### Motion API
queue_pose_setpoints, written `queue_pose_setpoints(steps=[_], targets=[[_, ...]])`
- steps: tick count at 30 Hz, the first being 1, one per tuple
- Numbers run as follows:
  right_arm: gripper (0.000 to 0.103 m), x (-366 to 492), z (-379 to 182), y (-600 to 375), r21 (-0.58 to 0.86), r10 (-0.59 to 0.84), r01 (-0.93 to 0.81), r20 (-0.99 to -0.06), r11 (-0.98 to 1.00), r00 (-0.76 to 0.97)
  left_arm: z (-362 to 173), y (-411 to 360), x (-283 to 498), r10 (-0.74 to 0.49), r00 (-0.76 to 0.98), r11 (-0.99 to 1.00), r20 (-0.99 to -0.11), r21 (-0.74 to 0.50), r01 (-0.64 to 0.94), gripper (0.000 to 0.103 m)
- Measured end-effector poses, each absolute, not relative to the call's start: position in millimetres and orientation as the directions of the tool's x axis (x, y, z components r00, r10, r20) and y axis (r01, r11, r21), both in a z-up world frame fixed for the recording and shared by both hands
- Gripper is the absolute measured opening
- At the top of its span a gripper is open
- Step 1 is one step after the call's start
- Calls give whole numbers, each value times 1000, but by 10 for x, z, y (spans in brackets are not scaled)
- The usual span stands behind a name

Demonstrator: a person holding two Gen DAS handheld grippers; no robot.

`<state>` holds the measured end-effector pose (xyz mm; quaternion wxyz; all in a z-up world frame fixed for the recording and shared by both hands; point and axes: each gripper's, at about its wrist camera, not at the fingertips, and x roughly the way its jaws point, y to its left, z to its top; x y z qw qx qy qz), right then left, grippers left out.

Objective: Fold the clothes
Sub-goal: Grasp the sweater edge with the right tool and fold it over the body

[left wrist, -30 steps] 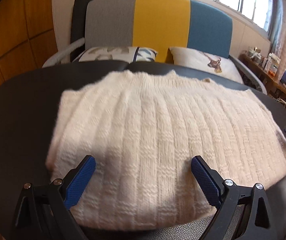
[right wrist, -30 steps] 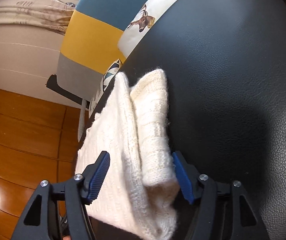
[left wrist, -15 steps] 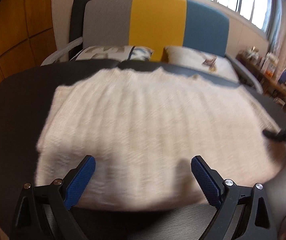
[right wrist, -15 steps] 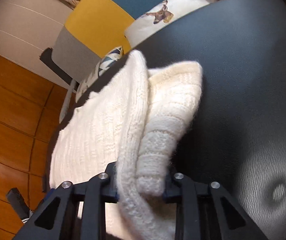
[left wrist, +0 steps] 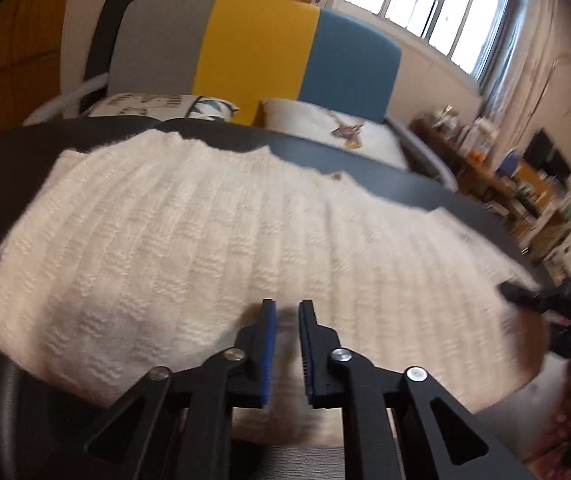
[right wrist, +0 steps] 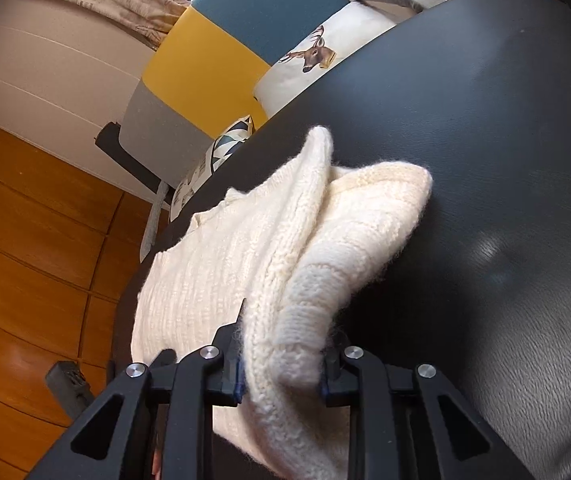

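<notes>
On table (right wrist: 505, 128), both tongs, earlier apart, now pinch sweater (left wrist: 205, 240), apparently.

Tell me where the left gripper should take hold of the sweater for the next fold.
Judging by its pose, grip the near hem of the sweater, coming in low from the near table edge. That edge lies free; the left gripper is closing there, with knit between its jaws. The right gripper clamps the side.
</notes>
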<state>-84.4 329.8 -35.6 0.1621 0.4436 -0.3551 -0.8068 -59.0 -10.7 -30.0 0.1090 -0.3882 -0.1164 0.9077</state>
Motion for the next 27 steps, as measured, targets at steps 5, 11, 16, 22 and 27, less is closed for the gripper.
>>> queue_pose_setpoints(steps=[5, 11, 16, 22, 27], targets=[[23, -819, -416, 3251, 737, -588, -66, -586, -673, -558, -406, 67, -706, 279, -627, -960, -727, -209, -185, 11], [35, -794, -563, 3298, 742, -568, -118, -595, -660, -569, -497, 43, -686, 303, -614, -953, -729, -212, -218, 11], [37, -732, -757, 3426, 786, -585, -179, -571, -591, -577, -513, 26, -683, 316, -614, -948, -723, -225, -223, 11], [41, -771, -778, 3378, 804, -601, -129, -530, -581, -598, -521, 6, -674, 315, -613, -949, -724, -227, -218, 11], [44, -826, -777, 3281, 807, -609, -83, -504, -585, -612, -423, -2, -650, 347, -611, -938, -711, -260, -230, 11]])
